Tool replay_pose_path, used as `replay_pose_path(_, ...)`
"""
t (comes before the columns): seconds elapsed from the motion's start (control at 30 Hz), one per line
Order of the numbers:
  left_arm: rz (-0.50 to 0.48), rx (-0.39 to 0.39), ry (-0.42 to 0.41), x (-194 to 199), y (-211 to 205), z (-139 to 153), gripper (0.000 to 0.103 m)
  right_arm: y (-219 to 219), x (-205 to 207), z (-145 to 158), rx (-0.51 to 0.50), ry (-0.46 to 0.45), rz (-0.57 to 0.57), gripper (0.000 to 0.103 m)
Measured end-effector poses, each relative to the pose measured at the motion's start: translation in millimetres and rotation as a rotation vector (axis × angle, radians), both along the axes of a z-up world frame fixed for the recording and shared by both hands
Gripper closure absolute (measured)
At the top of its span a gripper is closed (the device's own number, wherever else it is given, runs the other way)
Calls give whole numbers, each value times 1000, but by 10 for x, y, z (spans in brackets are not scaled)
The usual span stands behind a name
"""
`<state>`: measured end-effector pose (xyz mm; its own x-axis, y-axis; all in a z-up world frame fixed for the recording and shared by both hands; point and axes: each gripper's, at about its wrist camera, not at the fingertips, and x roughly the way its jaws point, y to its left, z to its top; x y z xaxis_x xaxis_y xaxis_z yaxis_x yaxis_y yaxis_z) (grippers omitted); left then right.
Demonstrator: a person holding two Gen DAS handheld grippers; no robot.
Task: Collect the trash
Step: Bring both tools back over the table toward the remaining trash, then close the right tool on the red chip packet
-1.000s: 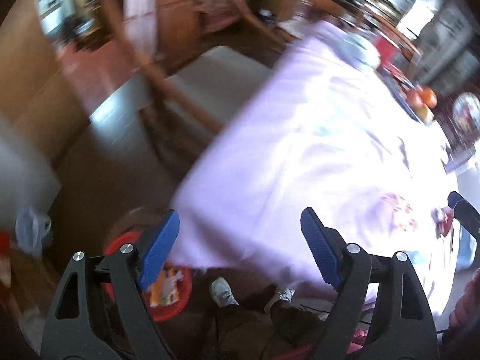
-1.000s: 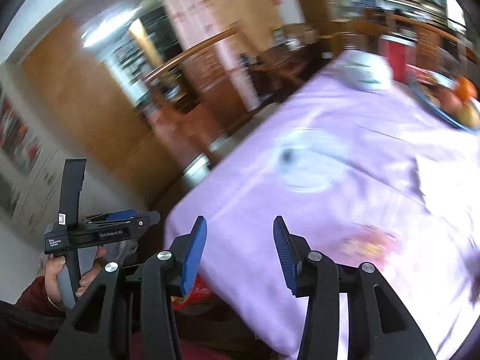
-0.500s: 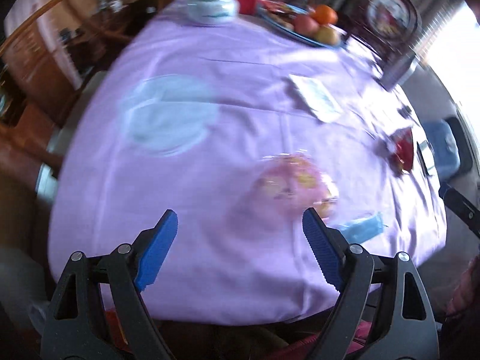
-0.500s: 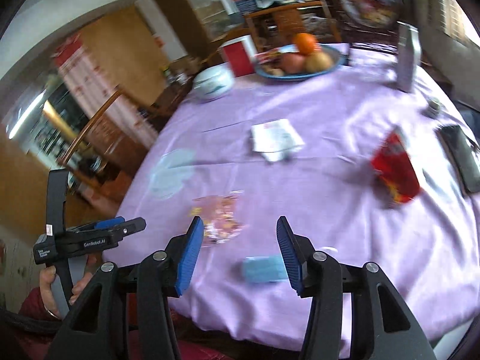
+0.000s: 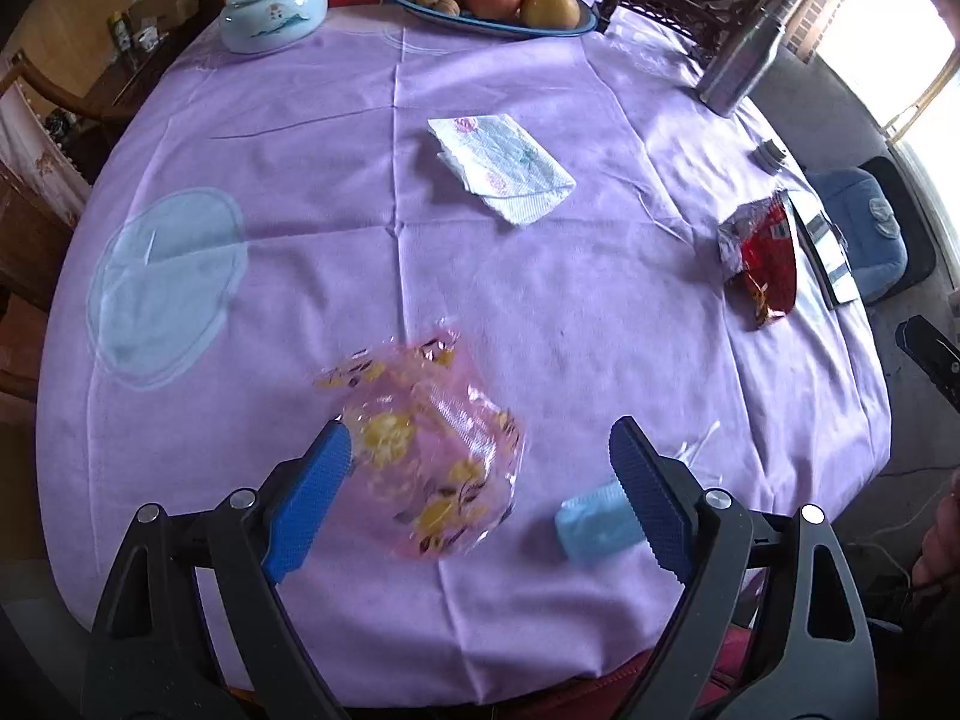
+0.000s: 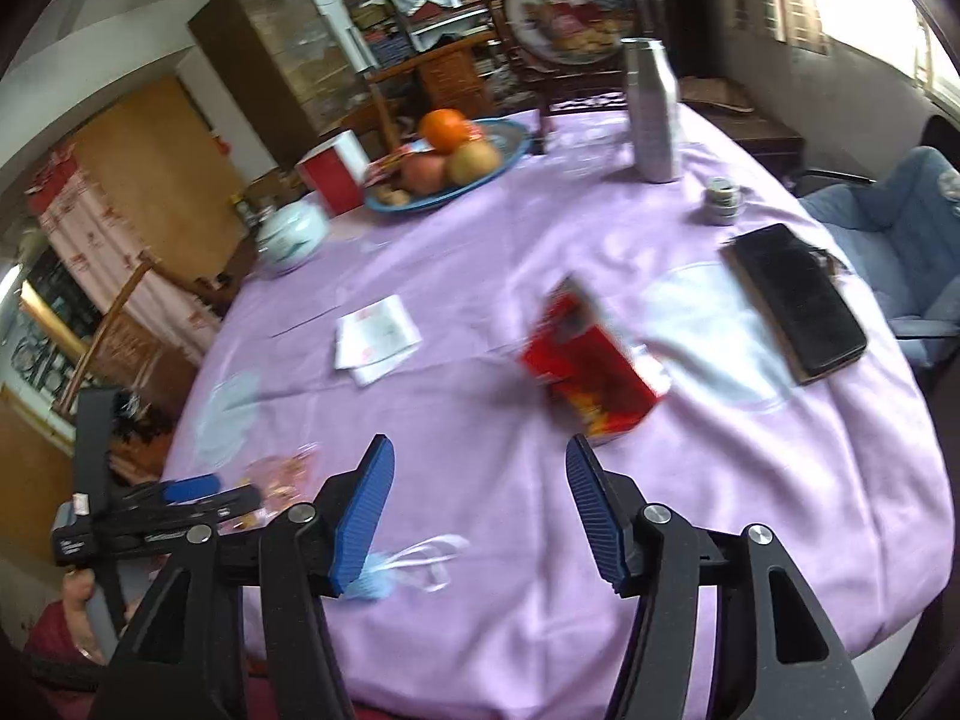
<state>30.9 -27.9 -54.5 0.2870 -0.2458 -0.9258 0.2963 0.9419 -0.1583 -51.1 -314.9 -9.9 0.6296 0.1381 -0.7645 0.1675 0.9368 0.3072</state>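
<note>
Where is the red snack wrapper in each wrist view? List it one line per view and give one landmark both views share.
Left wrist view: the red snack wrapper lies at the right edge of the purple tablecloth, beside a dark phone.
Right wrist view: the red snack wrapper lies near the middle, just above the right tool, left of the phone.
Shared landmark: the folded paper napkin at the table's middle.

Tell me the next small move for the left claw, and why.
Probably lower the left claw onto the crumpled pink-and-yellow clear plastic wrapper and close on it. Its jaws, which have just been opening, stand wide with nothing held, and the wrapper lies loose on the purple tablecloth right between them, the nearest piece of trash.
</note>
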Motion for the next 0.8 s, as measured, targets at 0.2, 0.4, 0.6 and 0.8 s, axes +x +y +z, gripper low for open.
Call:
replay_pose_path(0.2,80,40,35,67,46,-58,18,-340,317,-278,-12,57,-11,41)
replay_pose_path(0.4,153,58,64,53,151,-74,18,-538,651,-539,-6,105,3,41)
replay_pose_path(0.6,212,32,81,48,243,-52,18,-561,932,-725,-24,135,52,41)
replay_pose_path(0.8,243,-3,119,76,266,-129,18,-458,1099,-879,-51,166,100,59)
